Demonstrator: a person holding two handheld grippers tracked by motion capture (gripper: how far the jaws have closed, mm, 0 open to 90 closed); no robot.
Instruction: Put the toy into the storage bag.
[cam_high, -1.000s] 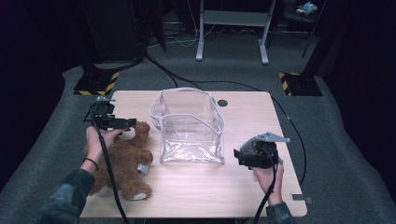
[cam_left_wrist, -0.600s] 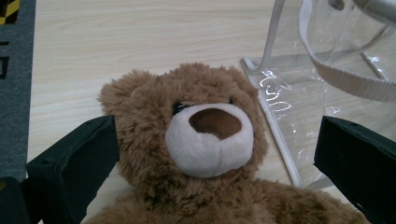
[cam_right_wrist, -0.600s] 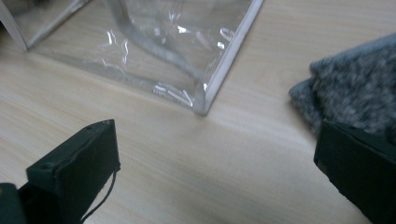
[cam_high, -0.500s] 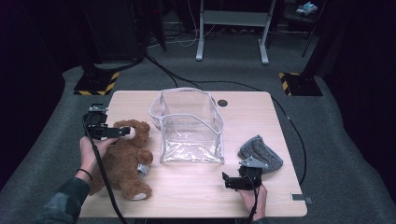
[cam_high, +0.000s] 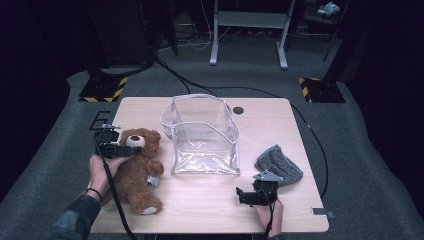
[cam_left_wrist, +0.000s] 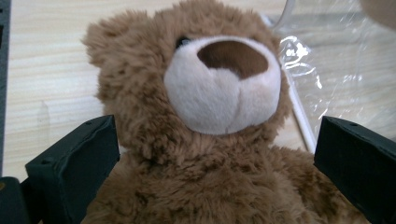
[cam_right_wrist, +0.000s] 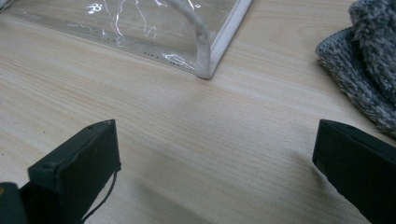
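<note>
Here the teddy bear lies on its back at the left side of the wooden surface, its head toward the far edge and its feet toward the person. The left gripper sits at the bear's head, held by the person's left hand. In the left gripper view its jaws stand wide apart on either side of the bear's neck and shoulders — released, not pressing the fur — with the pale muzzle and brown nose above the space between them.

Just beside the bear, at the middle of the surface, stands a clear plastic bag with white trim, its mouth open upward. A grey knitted cloth lies to the right of the bag, apart from it.

The right gripper rests low near the front edge of the surface, just in front of the cloth. Its jaws are spread wide over bare wood — nothing between them — and the right gripper view shows the bag's white-trimmed corner ahead and the cloth at the upper right.
</note>
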